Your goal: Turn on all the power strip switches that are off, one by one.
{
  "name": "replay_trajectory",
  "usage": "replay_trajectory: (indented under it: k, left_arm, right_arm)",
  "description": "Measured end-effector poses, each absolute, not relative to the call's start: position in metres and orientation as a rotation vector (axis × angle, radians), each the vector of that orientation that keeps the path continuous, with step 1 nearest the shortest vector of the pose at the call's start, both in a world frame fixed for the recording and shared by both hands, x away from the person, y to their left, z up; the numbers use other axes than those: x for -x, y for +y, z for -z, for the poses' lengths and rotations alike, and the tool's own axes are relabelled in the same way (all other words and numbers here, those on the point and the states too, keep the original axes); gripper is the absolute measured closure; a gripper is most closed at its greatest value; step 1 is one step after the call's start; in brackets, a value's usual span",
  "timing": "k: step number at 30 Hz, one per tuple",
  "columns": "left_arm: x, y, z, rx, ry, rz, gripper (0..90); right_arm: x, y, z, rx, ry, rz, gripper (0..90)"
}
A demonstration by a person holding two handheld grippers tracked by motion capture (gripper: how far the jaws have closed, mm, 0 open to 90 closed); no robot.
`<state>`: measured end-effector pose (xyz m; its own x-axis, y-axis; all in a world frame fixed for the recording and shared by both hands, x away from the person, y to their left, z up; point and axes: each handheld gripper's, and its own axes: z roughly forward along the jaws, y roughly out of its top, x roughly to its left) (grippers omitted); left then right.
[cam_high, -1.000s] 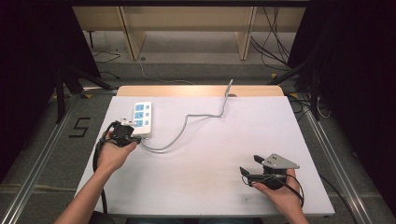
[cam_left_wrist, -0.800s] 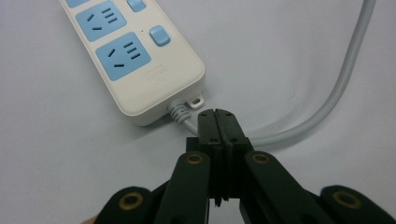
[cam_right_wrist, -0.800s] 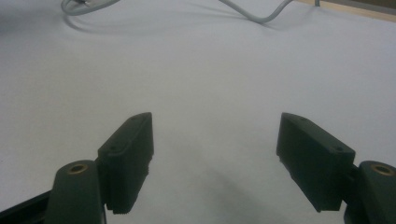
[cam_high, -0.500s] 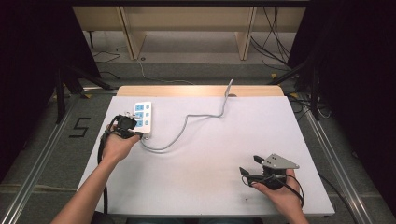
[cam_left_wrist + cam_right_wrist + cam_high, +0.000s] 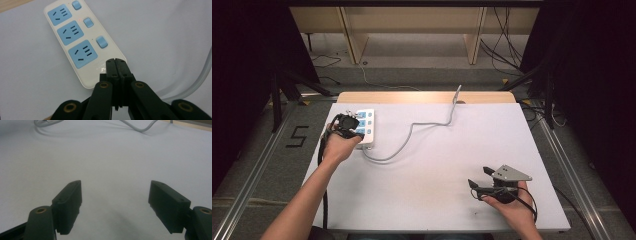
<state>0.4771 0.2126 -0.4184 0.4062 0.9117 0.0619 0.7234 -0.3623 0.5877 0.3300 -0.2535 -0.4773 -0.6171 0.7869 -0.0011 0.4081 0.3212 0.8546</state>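
Note:
A white power strip [image 5: 365, 127] [image 5: 82, 45] with three blue sockets and three blue switches lies flat at the table's left rear. My left gripper [image 5: 347, 123] [image 5: 116, 61] is shut with nothing in it, its tips over the strip's near end just below the closest switch [image 5: 101, 41]. Whether they touch the strip I cannot tell. A grey cable [image 5: 422, 131] runs from the strip to the table's back edge. My right gripper [image 5: 478, 178] [image 5: 115, 206] rests open near the front right, pointing left over bare tabletop.
The pale table [image 5: 437, 170] has a wooden strip [image 5: 422, 97] along its far edge. Metal rails [image 5: 572, 170] flank the table on both sides. A loop of the cable [image 5: 140, 126] lies beyond the right gripper.
My left hand has moved away from me along the table's left side, bringing the shut gripper over the power strip. The right gripper has stayed still.

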Motion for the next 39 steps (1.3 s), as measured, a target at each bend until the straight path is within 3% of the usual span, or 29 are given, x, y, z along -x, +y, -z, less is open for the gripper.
replay_trajectory:
  k: [39]
  left_arm:
    - [-0.509,0.207,0.422,-2.232,1.438,-0.507,89.7]
  right_arm:
    - [-0.33,-0.253,0.478,-1.058,2.173,-1.226,27.9]
